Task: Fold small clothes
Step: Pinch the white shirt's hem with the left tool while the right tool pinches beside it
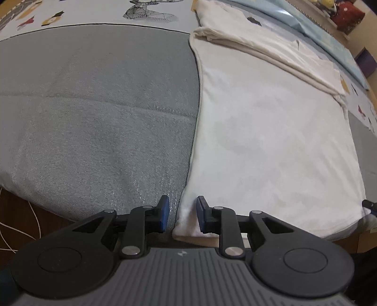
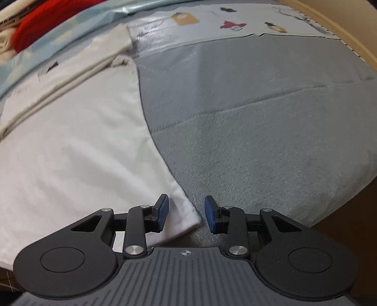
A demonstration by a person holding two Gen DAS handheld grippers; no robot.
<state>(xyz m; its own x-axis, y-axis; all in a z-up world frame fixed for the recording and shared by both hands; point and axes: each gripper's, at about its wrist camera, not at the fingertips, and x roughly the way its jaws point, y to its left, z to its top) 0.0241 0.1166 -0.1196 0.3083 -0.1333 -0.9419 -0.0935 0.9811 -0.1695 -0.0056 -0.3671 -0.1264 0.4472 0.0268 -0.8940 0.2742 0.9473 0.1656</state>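
A white garment [image 1: 271, 141] lies flat on the grey bed cover [image 1: 106, 106], its far part folded over into a band [image 1: 271, 54]. My left gripper [image 1: 182, 213] points down at the garment's near left corner; the jaws stand apart with the cloth's edge between them, and the pads do not press on it. In the right wrist view the same garment [image 2: 82, 153] fills the left half. My right gripper [image 2: 186, 214] hangs over its near right corner, jaws apart, with the corner tip between the pads and loose.
A patterned sheet [image 1: 70, 14] lies beyond the grey cover [image 2: 259, 117], with a light-blue cloth [image 1: 329, 40] and a red item [image 2: 42, 21] behind the garment. The bed's near edge runs just under both grippers. A white cable [image 1: 14, 235] lies on the floor at left.
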